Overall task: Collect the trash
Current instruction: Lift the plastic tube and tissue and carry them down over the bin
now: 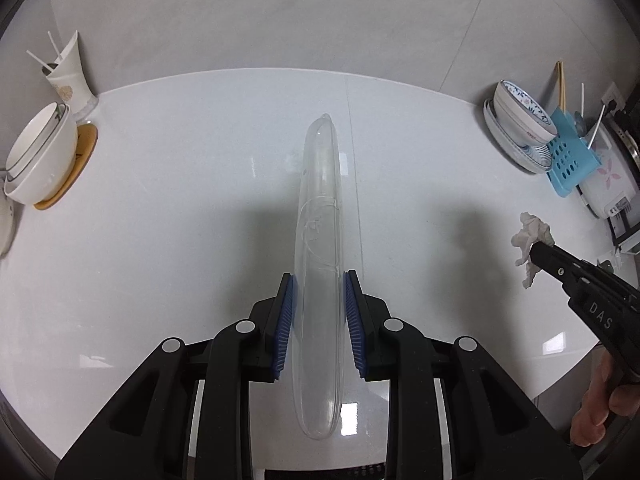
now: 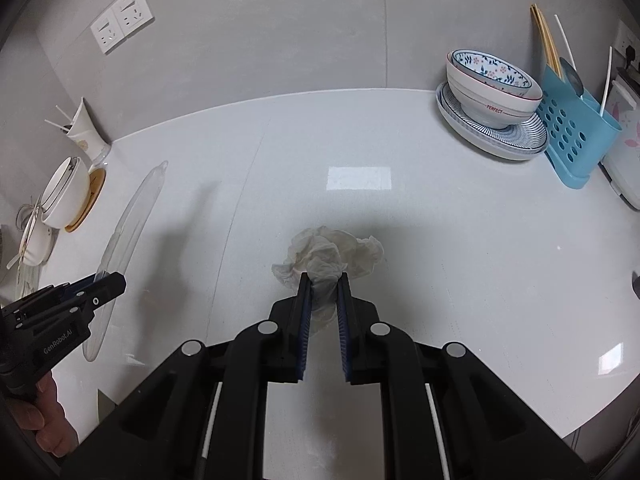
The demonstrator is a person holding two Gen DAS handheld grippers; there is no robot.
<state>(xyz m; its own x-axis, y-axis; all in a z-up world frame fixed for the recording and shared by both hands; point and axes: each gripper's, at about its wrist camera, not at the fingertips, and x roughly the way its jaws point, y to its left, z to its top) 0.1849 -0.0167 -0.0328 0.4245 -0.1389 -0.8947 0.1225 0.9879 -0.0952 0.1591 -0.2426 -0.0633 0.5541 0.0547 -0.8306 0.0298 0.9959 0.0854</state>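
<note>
- While both pickups look done, no bin in view.
- left gripper [image 1: 319, 304] clamps clear plastic lid [image 1: 320, 240].
- right gripper [image 2: 323, 300] pinches crumpled tissue [image 2: 332, 252].
- Left: drop both.

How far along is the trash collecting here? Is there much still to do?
Both pieces are picked up: the left gripper clamps a clear plastic lid and the right gripper pinches a crumpled tissue. The countertop shows no other loose trash. Dropping them in a bin remains; none is in view.
</note>
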